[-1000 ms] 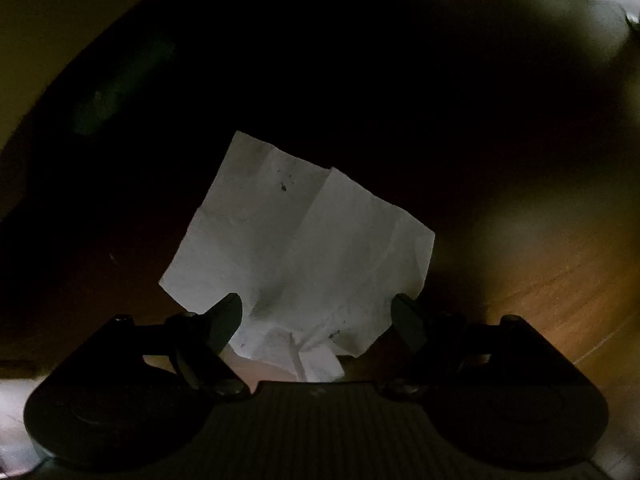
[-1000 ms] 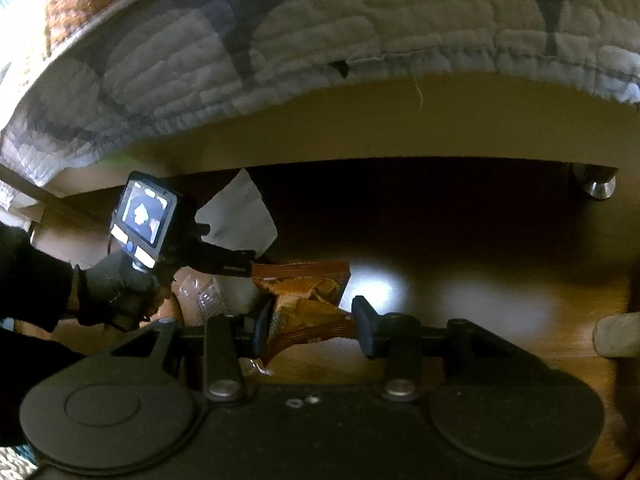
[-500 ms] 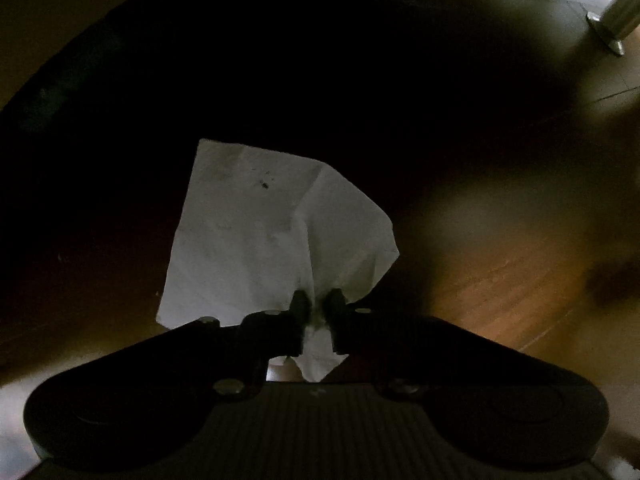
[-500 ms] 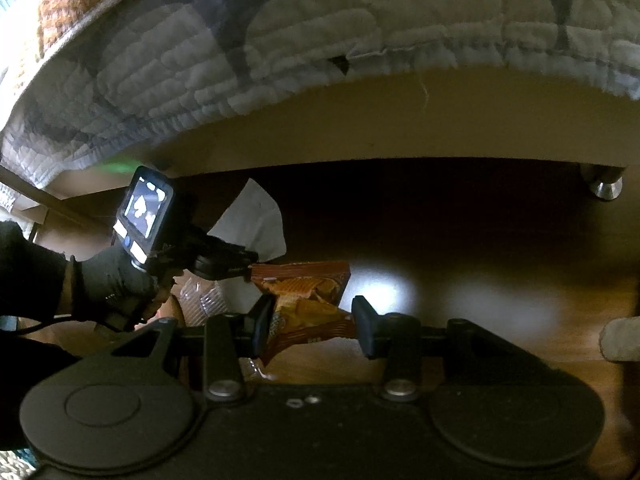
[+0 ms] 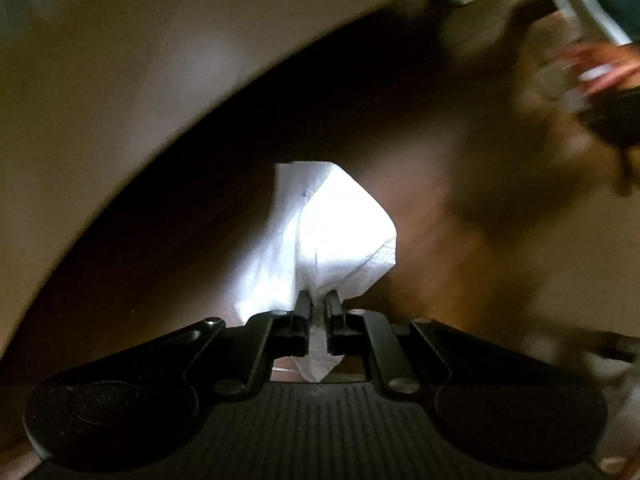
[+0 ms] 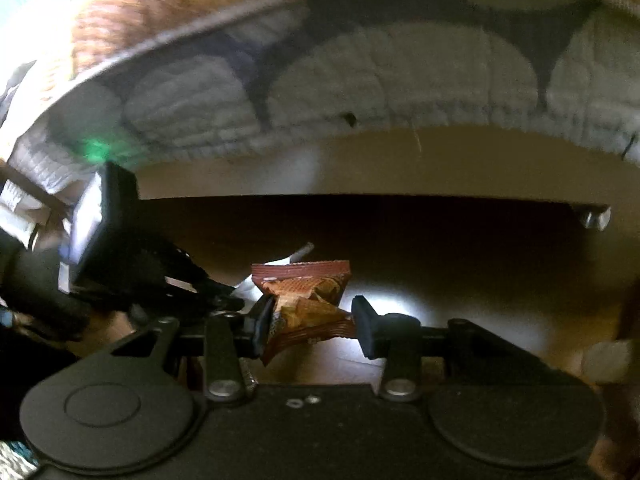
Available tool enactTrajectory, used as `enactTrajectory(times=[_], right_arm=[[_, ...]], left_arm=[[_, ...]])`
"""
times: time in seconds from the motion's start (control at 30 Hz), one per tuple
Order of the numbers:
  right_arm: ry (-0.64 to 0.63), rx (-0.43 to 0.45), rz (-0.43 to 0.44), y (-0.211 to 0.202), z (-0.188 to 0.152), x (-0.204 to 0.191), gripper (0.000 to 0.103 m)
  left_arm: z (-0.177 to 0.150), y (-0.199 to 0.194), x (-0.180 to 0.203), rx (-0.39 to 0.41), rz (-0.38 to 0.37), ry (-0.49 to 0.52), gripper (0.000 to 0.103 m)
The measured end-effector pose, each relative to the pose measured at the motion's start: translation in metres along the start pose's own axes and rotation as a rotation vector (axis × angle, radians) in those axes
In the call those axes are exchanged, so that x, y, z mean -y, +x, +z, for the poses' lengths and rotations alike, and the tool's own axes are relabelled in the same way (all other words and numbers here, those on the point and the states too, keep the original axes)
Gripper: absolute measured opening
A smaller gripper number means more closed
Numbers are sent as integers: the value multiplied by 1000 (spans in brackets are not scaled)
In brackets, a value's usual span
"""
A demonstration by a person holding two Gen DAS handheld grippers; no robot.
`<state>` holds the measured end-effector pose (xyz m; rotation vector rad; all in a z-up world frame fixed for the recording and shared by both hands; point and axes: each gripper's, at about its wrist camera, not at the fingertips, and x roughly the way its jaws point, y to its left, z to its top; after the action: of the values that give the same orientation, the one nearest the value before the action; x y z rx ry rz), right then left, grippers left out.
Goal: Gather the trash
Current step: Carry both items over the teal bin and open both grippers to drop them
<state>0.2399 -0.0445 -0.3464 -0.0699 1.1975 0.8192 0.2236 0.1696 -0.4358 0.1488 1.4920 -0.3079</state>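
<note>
My left tool (image 5: 319,306) is clenched on a white tissue (image 5: 332,236), which hangs ahead of the tips; its background is blurred. My right tool (image 6: 312,322) grips an orange snack wrapper (image 6: 310,300) between its fingers, near the dark gap under the bed (image 6: 360,156); the wrapper's lower end is hidden.

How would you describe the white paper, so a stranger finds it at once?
Start at the bed with the quilt and look down at the dark wooden floor under its edge. There the left claw pinches a tissue. It is plain, crumpled white, unlike the orange-brown snack wrapper.
</note>
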Motion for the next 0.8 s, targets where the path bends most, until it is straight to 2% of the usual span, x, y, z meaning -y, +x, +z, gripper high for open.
enactTrajectory(times=[0.13, 0.27, 0.37, 0.53, 0.67, 0.8], right_arm=[[-33, 18, -47, -28, 0, -12, 42], [-58, 92, -84, -70, 3, -27, 42], [-31, 137, -113, -108, 0, -33, 42], [3, 231, -162, -184, -6, -31, 42], [13, 301, -213, -245, -8, -26, 42], [26, 348, -265, -295, -15, -20, 42]], left_arm=[[5, -54, 8, 42, -36, -1, 7], [10, -107, 12, 116, -48, -10, 7], [7, -144, 22, 168, -59, -58, 7], [4, -219, 55, 287, -75, -125, 7], [5, -257, 84, 396, -81, -172, 7], [11, -285, 122, 472, -43, -169, 7]])
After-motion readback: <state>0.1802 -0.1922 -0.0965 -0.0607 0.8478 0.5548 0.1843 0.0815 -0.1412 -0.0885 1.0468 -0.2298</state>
